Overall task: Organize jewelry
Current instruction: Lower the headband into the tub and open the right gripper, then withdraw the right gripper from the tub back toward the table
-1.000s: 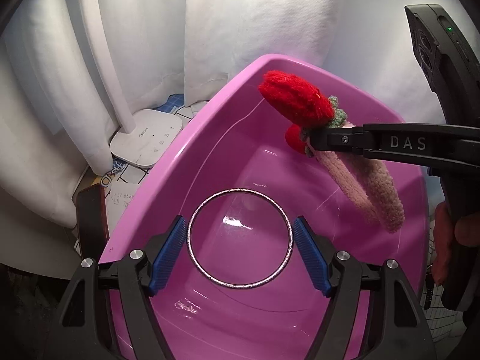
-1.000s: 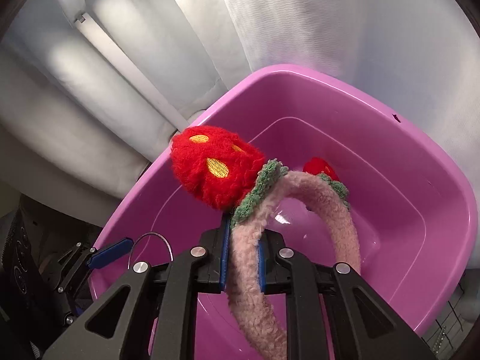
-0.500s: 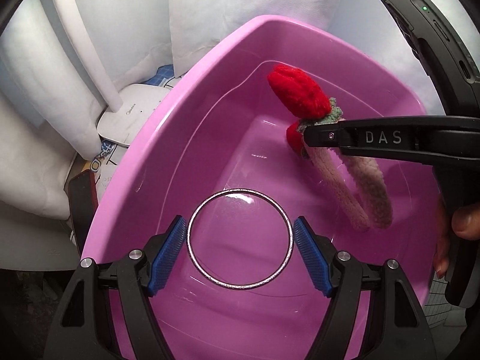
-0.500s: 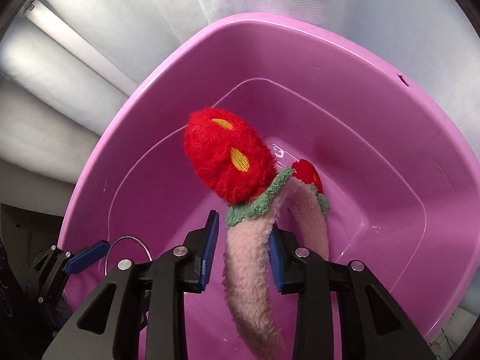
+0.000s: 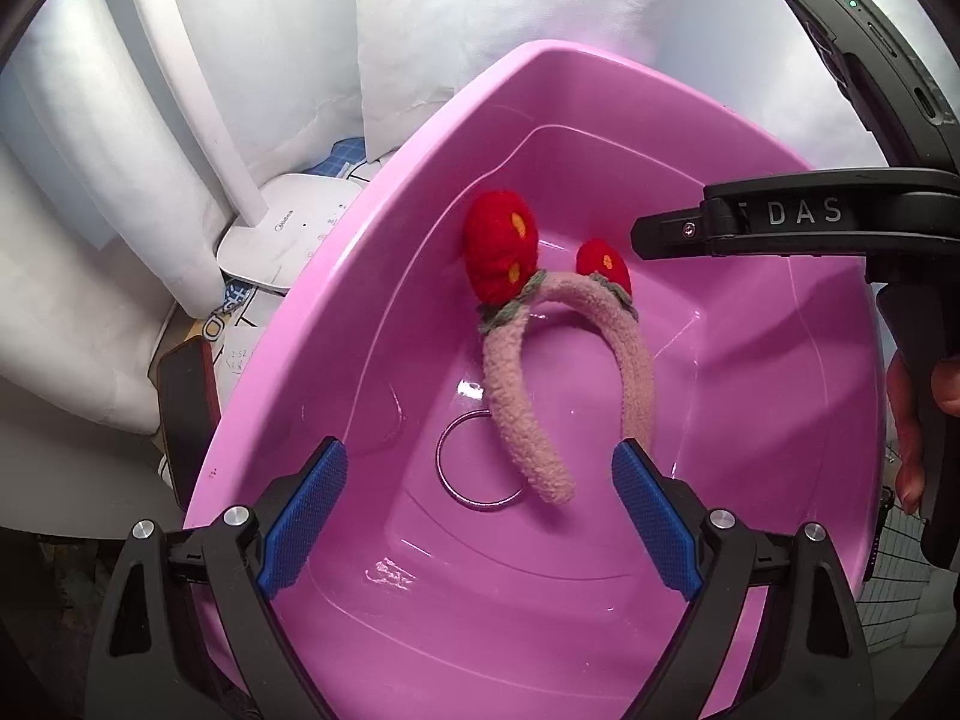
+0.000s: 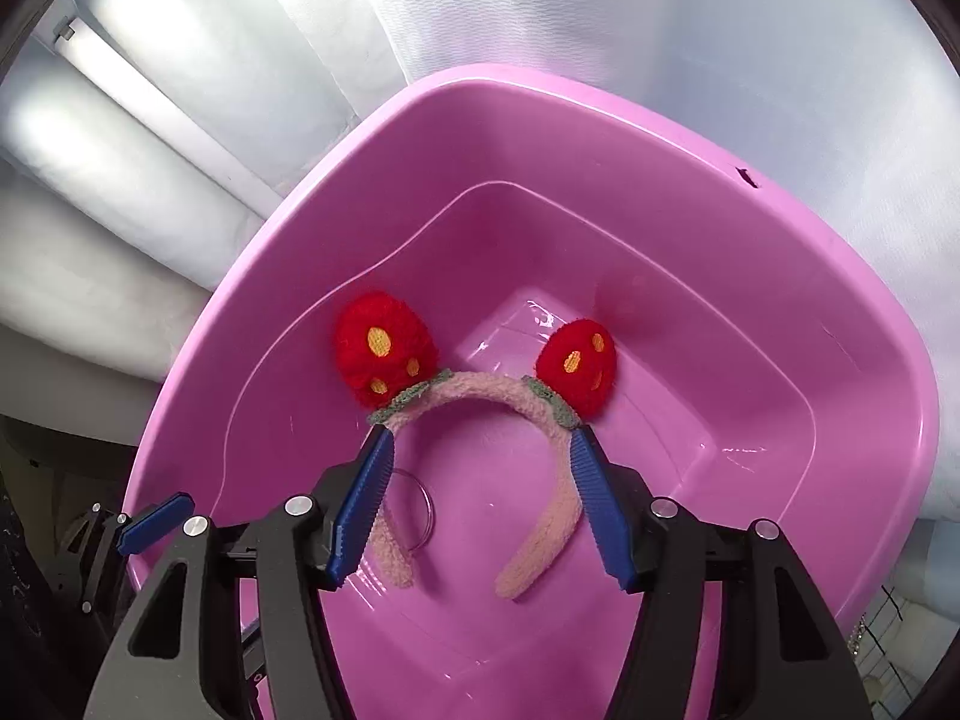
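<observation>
A fluffy pink headband (image 5: 510,396) with two red strawberry ears lies loose on the floor of the pink basin (image 5: 336,276). One of its ends rests over a silver bangle (image 5: 447,474), which lies flat on the basin floor. My left gripper (image 5: 479,447) hovers above the basin with its jaws opening and nothing between the blue pads. My right gripper (image 6: 480,438) is also opening above the headband (image 6: 480,387); its pads do not touch it. The bangle (image 6: 423,504) shows partly behind the right gripper's left finger. The right gripper's finger (image 5: 690,231) reaches in from the right.
A white lamp base (image 5: 282,240) with its stem stands left of the basin on papers, beside a dark flat object (image 5: 186,414). White cloth hangs behind. A person's hand (image 5: 912,420) holds the right gripper's handle. The left gripper's pad (image 6: 156,522) shows at the basin's left rim.
The left jaws widened and let go of the bangle, which dropped to the basin floor. The right jaws opened and the headband fell into the basin, landing partly over the bangle.
</observation>
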Demonstrator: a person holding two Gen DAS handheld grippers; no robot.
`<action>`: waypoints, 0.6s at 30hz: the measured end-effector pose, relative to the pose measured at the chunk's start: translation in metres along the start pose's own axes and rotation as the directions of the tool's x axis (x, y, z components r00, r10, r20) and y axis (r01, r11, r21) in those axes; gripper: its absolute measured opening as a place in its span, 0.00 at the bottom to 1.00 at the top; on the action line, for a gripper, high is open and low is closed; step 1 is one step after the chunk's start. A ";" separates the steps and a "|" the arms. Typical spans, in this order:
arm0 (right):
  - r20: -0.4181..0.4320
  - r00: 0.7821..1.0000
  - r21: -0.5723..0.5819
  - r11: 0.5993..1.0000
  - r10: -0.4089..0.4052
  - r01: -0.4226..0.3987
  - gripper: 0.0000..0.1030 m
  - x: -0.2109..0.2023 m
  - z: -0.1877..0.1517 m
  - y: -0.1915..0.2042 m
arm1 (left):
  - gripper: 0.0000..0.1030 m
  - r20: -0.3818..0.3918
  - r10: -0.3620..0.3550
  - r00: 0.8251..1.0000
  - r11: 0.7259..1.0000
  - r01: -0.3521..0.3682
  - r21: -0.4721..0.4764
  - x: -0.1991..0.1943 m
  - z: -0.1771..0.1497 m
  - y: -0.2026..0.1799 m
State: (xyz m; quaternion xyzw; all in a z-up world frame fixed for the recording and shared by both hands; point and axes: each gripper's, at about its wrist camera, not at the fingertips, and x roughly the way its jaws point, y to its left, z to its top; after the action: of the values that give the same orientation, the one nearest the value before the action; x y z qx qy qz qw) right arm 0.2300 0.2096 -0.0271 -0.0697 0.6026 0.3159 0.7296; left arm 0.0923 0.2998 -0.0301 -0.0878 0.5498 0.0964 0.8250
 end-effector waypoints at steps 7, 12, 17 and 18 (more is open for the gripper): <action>0.019 1.000 0.019 1.000 0.023 -0.024 0.58 -0.006 -0.015 -0.004 | 0.86 0.013 0.000 1.000 1.000 0.000 0.011 -0.006 -0.010 -0.005; 0.042 0.998 0.035 0.998 0.042 -0.044 0.58 -0.012 -0.030 -0.006 | 0.86 0.021 -0.004 1.000 1.000 0.004 0.013 -0.013 -0.017 -0.009; 0.094 0.992 0.046 0.995 0.082 -0.087 0.58 -0.034 -0.043 -0.014 | 0.86 0.034 0.000 0.999 1.000 0.000 0.008 -0.024 -0.027 -0.013; 0.107 0.990 0.044 0.994 0.095 -0.100 0.58 -0.040 -0.048 -0.014 | 0.86 0.037 0.001 0.999 1.000 -0.001 0.006 -0.027 -0.030 -0.015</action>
State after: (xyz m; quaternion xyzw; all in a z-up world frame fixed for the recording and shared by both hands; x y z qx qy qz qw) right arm 0.1951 0.1605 -0.0070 -0.0057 0.5738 0.3395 0.7453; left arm 0.0594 0.2766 -0.0162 -0.0832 0.5349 0.0968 0.8352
